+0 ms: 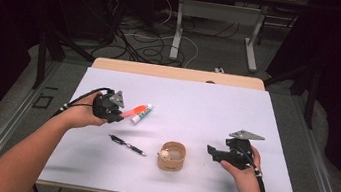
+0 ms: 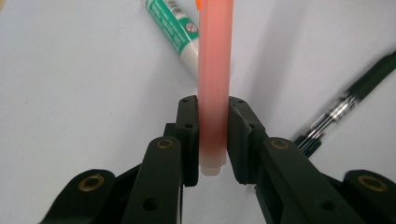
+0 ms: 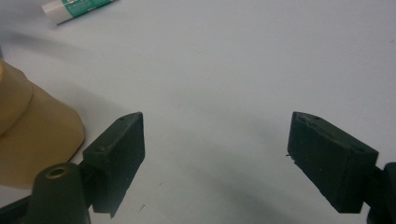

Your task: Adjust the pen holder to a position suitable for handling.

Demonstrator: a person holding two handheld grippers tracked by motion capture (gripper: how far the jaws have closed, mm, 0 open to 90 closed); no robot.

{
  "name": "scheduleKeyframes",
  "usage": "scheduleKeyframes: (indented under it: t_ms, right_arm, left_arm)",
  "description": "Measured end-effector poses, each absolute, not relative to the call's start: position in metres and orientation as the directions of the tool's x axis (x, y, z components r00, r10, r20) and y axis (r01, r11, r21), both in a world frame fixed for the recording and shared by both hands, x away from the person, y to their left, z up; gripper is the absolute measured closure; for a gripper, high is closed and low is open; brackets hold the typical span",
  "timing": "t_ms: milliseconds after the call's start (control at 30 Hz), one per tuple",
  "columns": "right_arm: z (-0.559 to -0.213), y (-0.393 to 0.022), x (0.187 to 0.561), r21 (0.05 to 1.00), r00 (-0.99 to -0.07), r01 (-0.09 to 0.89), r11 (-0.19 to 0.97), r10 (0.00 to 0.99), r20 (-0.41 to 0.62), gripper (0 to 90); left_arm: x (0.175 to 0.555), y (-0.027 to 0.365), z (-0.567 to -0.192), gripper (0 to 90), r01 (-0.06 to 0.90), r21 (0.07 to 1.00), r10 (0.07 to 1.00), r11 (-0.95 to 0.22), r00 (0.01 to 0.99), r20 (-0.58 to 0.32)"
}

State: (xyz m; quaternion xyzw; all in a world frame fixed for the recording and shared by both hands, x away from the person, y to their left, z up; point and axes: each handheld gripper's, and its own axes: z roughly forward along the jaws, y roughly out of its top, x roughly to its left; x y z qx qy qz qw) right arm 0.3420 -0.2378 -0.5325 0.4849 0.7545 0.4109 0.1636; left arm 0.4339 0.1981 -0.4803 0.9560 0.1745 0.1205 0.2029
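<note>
My left gripper (image 1: 120,113) is shut on an orange marker (image 2: 214,70), held a little above the white table; the marker (image 1: 133,112) sticks out to the right of the jaws. Just past it lies a white and green glue stick (image 1: 142,116), whose end (image 2: 177,28) shows beside the marker. A black pen (image 1: 127,145) lies on the table below the left hand, also at the right edge of the left gripper view (image 2: 345,105). My right gripper (image 1: 211,152) is open with nothing between its fingers (image 3: 119,154), to the right of a tan round holder (image 1: 171,157).
The tan holder (image 3: 32,135) has a small pale object inside. The white mat (image 1: 197,105) covers a wooden table. Beyond the far edge are cables on the floor and table legs (image 1: 178,26). Dark frames stand on both sides.
</note>
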Motion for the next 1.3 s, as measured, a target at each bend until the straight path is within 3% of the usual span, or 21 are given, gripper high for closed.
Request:
scheduleKeyframes:
  t_ms: [667,1000,1300]
  right_arm:
    - [-0.523,-0.231,0.34,0.792,-0.492,0.584,0.181,0.854,0.168,24.7]
    - [-0.513,-0.221,0.338,0.791,-0.499,0.591,0.158,0.842,0.205,24.8]
    - [-0.497,-0.212,0.336,0.783,-0.477,0.618,0.068,0.824,0.305,31.4]
  left_arm:
    - [0.402,0.212,-0.455,76.3,0.443,0.633,0.602,-0.635,0.797,0.046]
    - [0.381,0.211,-0.445,76.3,0.459,0.74,0.655,-0.493,0.755,-0.032]
    - [0.371,0.198,-0.442,76.3,0.426,0.838,0.686,-0.342,0.722,-0.087]
